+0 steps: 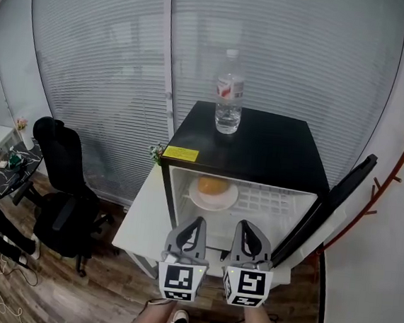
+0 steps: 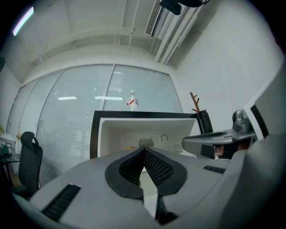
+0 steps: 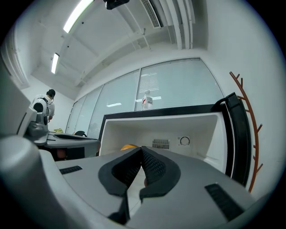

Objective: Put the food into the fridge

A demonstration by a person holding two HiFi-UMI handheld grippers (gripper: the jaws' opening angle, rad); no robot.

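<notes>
Sitting on a white plate (image 1: 216,200) on the wire shelf inside the open fridge (image 1: 260,152), the orange-coloured food (image 1: 212,185) is being shown well apart from both grippers. The left gripper (image 1: 194,226) and the right gripper (image 1: 246,230) are being held side by side before the fridge opening, each with jaws pressed together on nothing. A water bottle (image 1: 230,92) is being borne upright on the fridge's black top.
</notes>
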